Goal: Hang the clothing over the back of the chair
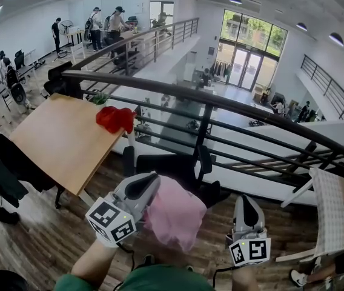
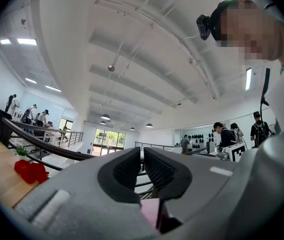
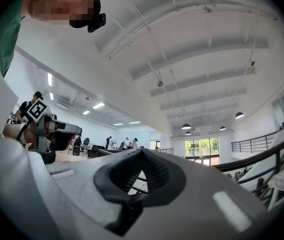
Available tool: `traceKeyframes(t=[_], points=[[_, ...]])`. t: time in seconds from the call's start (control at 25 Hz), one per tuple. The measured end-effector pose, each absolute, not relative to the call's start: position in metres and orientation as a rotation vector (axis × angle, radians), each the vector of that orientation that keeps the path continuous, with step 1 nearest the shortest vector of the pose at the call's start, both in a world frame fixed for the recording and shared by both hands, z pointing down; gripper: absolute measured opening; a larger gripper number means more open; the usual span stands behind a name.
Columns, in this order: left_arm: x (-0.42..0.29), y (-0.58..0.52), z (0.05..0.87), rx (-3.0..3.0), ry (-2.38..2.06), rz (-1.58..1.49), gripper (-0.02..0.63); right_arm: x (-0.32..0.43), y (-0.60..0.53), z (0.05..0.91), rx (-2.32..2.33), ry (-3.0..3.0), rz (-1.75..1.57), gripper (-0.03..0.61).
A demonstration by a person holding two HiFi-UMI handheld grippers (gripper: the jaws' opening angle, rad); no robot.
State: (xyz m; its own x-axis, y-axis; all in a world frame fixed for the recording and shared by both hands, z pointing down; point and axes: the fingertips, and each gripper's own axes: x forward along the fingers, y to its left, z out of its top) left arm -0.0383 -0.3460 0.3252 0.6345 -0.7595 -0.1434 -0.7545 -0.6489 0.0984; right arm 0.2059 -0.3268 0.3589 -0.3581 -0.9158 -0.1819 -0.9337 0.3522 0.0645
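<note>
1. Left gripper [image 1: 151,183]: we note its jaws are clamped on the pink garment [image 1: 175,214]. In the left gripper view, pink fabric shows pinched low between the jaws, whose tips stand almost together.
2. Garment: it hangs in a loose bunch from those jaws, close in front of us and above the wood floor [image 1: 45,241].
3. Right gripper [image 1: 245,202]: jaws together at the tips, and we see nothing between them. It sits to the right of the garment, apart from it.
4. Chair [image 1: 172,165]: dark, just beyond the garment, next to the railing [image 1: 220,102]. The garment is not yet over its back. We cannot tell whether the fabric touches the chair.
5. Table [image 1: 57,138]: wooden, to the left of the chair. A red cloth [image 1: 114,119] lies at its far corner, beside the railing.
6. Both grippers point out toward the railing.
</note>
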Motion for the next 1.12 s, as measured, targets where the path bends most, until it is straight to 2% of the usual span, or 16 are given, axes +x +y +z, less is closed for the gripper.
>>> traceKeyframes(t=[1.12], points=[[-0.031, -0.373, 0.327, 2.792, -1.266, -0.269, 0.029, 0.214, -0.352, 0.363, -1.756, 2.489, 0.256, 0.003]])
